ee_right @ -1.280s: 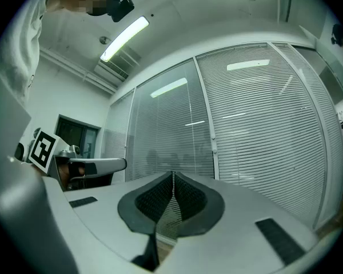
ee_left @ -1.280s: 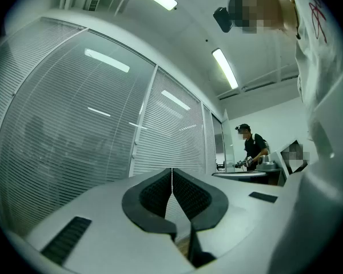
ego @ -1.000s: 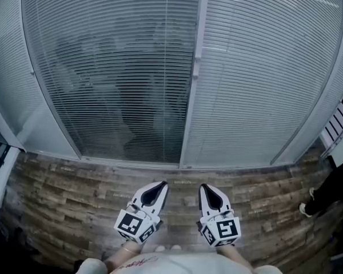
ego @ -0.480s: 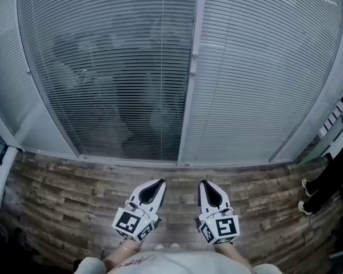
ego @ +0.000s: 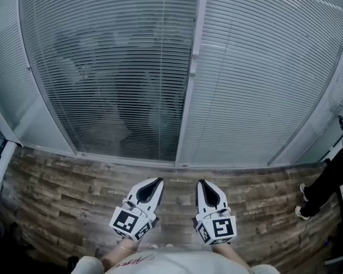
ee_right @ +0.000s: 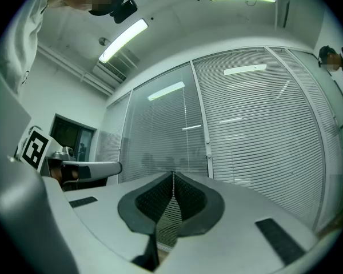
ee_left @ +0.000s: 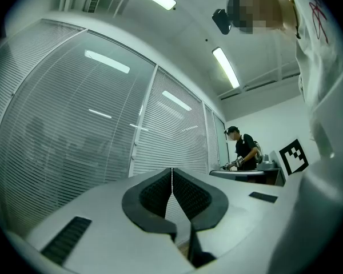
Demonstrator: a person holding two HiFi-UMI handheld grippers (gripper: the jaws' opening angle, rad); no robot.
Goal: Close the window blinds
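As seen from above, found left claw (ego: 158,181) and right claw (ego: 202,182) side by side, low over wood-plank floor (ego: 57,193), both aimed toward window blinds (ego: 114,67) and well apart from them. Confirmed in left gripper view: left claw pressed together, tip to tip, nothing between jaws. Confirmed likewise in right gripper view: right claw pressed together and empty. Located window blinds straight ahead, in two main panels split by a pale upright frame post (ego: 188,90). Noted left panel's slats partly turned, dim grey shapes showing through. Noted right panel (ego: 268,79) pale and opaque. Recorded a bystander's dark leg and shoe (ego: 323,187) at right edge of floor.
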